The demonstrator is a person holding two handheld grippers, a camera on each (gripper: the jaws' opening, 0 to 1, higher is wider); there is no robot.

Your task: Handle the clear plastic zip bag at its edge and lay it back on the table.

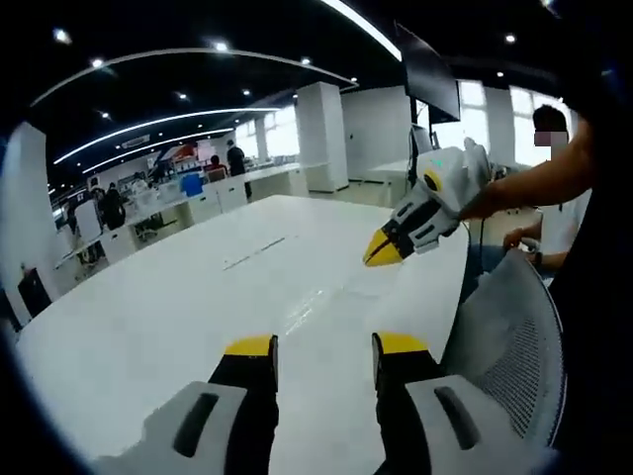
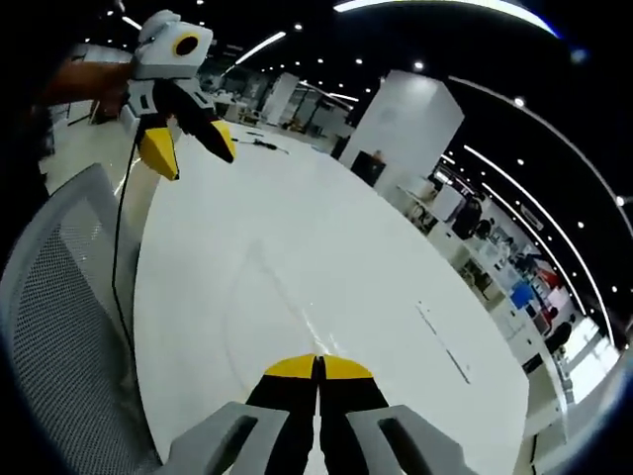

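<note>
While over white table [image 1: 178, 307] – open office | L tool [image 1: 324, 348] apart | R tool [image 2: 317, 367] closed

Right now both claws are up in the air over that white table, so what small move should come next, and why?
Probably lower the open left gripper toward the faint clear bag lying flat on the table, aiming at its near edge. The right gripper is shut and holds nothing.

Each hand-held gripper [image 1: 324, 348] [image 2: 317, 368] has a pale grey body, black jaws and yellow tips.
</note>
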